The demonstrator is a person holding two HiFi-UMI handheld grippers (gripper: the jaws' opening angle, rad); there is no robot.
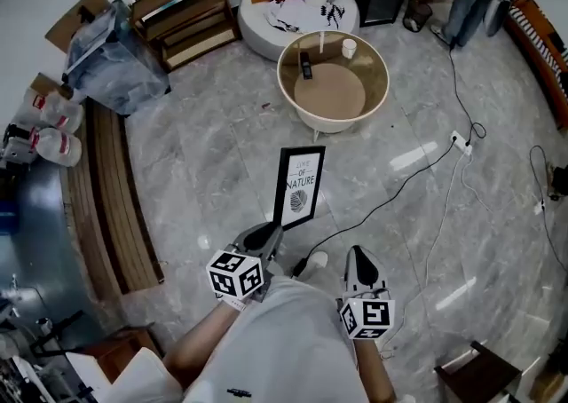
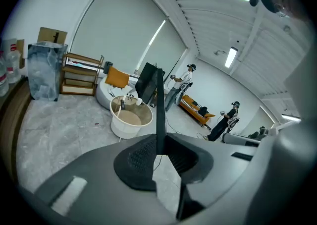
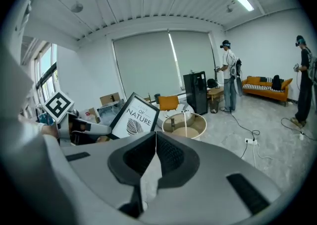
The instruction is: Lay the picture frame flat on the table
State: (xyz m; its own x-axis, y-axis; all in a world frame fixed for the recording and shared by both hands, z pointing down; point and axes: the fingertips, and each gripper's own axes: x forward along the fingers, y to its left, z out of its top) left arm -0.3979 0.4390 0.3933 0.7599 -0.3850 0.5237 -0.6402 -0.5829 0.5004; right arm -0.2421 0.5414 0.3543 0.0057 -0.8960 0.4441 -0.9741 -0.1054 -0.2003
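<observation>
Left gripper view: the left gripper [image 2: 159, 153] is clamped on one edge of the picture frame [image 2: 160, 105], seen edge-on at centre. The right gripper [image 3: 156, 145] is closed on nothing. The round table [image 1: 333, 82] is well apart, upper centre. With such a thin one-edge hold, the frame could pivot and slip.

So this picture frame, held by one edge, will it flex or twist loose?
Probably stiff: the picture frame looks flat though the left gripper pinches only one lower corner. Held off-centre, it may pivot. Its front may be fragile glass; I can't tell.
</observation>
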